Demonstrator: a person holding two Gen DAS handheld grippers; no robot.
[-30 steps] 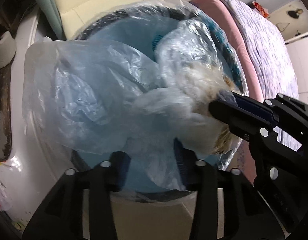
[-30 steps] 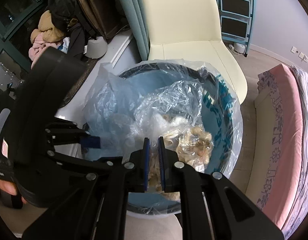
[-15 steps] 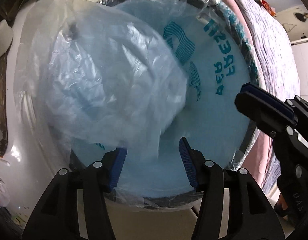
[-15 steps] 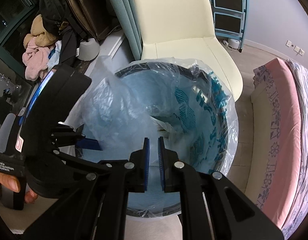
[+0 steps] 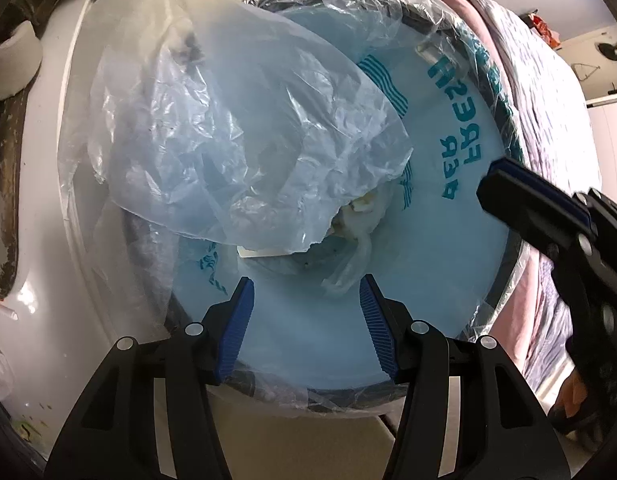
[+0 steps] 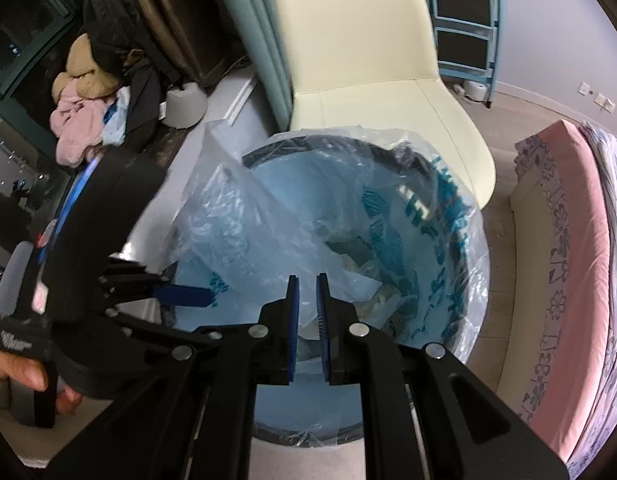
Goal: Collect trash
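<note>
A round trash bin (image 5: 448,264) lined with a light blue printed bag fills the left wrist view; it also shows in the right wrist view (image 6: 464,256). A loose flap of the clear liner (image 5: 244,128) hangs over the bin's left side. Pale crumpled trash (image 5: 360,208) lies at the bottom, also seen in the right wrist view (image 6: 368,280). My left gripper (image 5: 306,320) is open and empty over the bin's near rim. My right gripper (image 6: 307,304) is almost shut and empty above the bin; it shows at the right of the left wrist view (image 5: 520,196).
A cream chair (image 6: 372,60) stands behind the bin. A pink-edged bed (image 6: 568,260) runs along the right. A teal curtain (image 6: 248,20), a pile of clothes (image 6: 84,108) and a grey bowl (image 6: 184,106) lie at the back left.
The clear bag of trash that my right gripper held over the bin has dropped to the bottom. My left gripper has let go of the liner flap and stands open.
</note>
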